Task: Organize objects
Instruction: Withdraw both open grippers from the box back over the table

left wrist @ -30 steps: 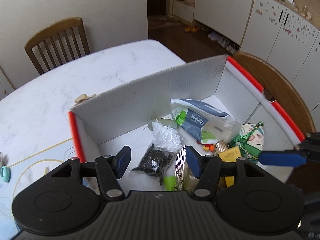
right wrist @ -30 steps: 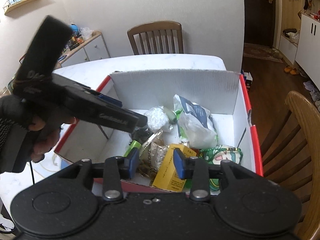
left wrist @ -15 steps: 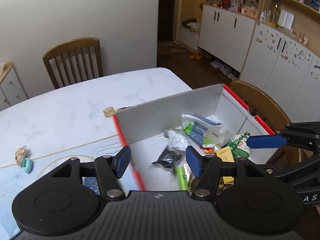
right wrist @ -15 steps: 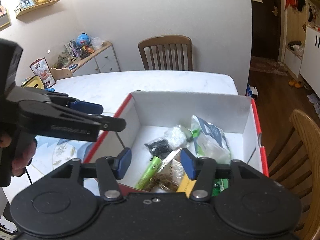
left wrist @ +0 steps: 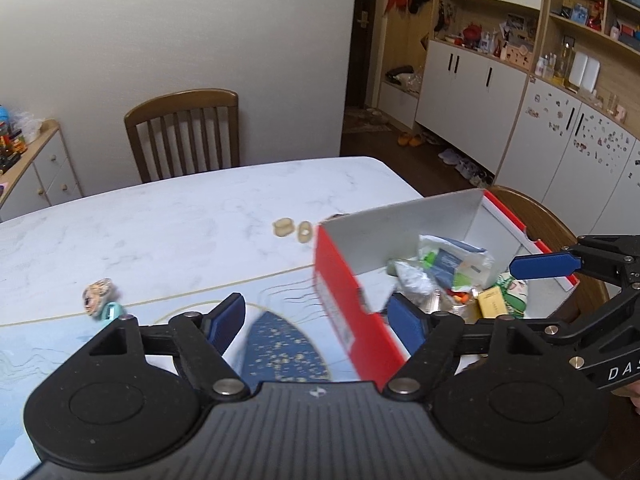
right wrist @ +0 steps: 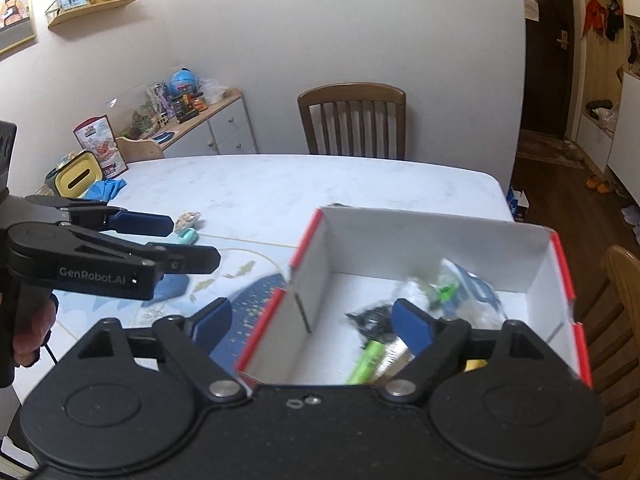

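Above the table [left wrist: 168, 220], both the left gripper [left wrist: 316, 316] and right gripper [right wrist: 312, 318] hang open and empty, while packets [left wrist: 452, 260] lie heaped inside the red-edged box [right wrist: 420, 240].

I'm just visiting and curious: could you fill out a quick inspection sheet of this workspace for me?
Surface: white marble table, blue mat near its front.
Job's things: red box holding packets, a green tube.
Clutter: two beige rings; small trinkets; yellow tin.
Grippers: left gripper and right gripper both open, empty.
Cables: thin black one by the left hand.
Surroundings: chairs, cabinets, doorway.
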`<state>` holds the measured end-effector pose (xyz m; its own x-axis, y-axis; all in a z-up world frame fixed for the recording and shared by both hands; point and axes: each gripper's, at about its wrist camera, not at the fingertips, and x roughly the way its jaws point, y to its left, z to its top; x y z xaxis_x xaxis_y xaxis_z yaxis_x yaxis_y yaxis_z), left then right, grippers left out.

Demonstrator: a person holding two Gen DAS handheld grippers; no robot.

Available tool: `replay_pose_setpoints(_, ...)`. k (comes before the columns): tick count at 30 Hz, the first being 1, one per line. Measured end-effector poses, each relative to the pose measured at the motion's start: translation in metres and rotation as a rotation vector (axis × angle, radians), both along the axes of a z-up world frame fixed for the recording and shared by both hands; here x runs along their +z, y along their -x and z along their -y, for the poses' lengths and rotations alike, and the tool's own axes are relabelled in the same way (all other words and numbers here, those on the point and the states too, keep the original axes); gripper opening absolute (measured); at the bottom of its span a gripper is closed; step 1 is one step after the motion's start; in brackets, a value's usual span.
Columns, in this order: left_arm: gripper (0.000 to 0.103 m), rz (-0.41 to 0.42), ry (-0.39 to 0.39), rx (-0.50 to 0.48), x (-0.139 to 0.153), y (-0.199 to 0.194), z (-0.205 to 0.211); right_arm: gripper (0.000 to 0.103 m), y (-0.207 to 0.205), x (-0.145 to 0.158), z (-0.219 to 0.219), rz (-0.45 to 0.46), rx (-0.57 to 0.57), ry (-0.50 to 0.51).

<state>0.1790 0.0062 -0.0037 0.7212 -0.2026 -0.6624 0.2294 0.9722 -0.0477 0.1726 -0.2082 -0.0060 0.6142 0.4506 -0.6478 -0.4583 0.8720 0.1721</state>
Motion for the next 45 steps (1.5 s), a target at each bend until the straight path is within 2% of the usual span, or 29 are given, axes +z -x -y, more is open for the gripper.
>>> replay_pose_setpoints(4, 0.079, 0.005, 0.012, 0.013, 0.000, 0.003, -0.027, 0.090, 0.000, 0.003, -0.026, 0.003, 0.015, 0.009)
replay_pose_setpoints(7, 0.086, 0.009, 0.025, 0.029, -0.001, 0.003, -0.049, 0.090, -0.002, 0.004, -0.046, 0.005, 0.024, 0.021)
replay_pose_setpoints(13, 0.088, 0.012, 0.035, 0.069, -0.008, 0.001, -0.095, 0.090, -0.009, 0.004, -0.089, 0.000, 0.055, 0.032)
replay_pose_setpoints(15, 0.096, 0.017, 0.031, 0.083, -0.010, 0.000, -0.110, 0.090, -0.012, 0.003, -0.104, 0.001, 0.078, 0.040)
replay_pose_setpoints(17, 0.099, 0.022, 0.035, 0.094, -0.013, -0.002, -0.126, 0.090, -0.014, 0.003, -0.120, 0.002, 0.105, 0.050)
replay_pose_setpoints(23, 0.100, 0.034, 0.045, 0.138, -0.024, -0.013, -0.176, 0.090, -0.024, -0.002, -0.168, -0.004, 0.153, 0.080)
replay_pose_setpoints(32, 0.102, 0.020, 0.000, 0.167, -0.044, -0.047, -0.229, 0.090, -0.046, -0.012, -0.221, -0.006, 0.172, 0.092)
replay_pose_setpoints(38, 0.102, -0.038, -0.023, 0.150, -0.072, -0.076, -0.250, 0.090, -0.063, -0.029, -0.246, -0.025, 0.183, 0.114)
replay_pose_setpoints(45, 0.102, -0.047, -0.005, 0.161, -0.096, -0.108, -0.261, 0.089, -0.084, -0.057, -0.271, -0.059, 0.205, 0.147)
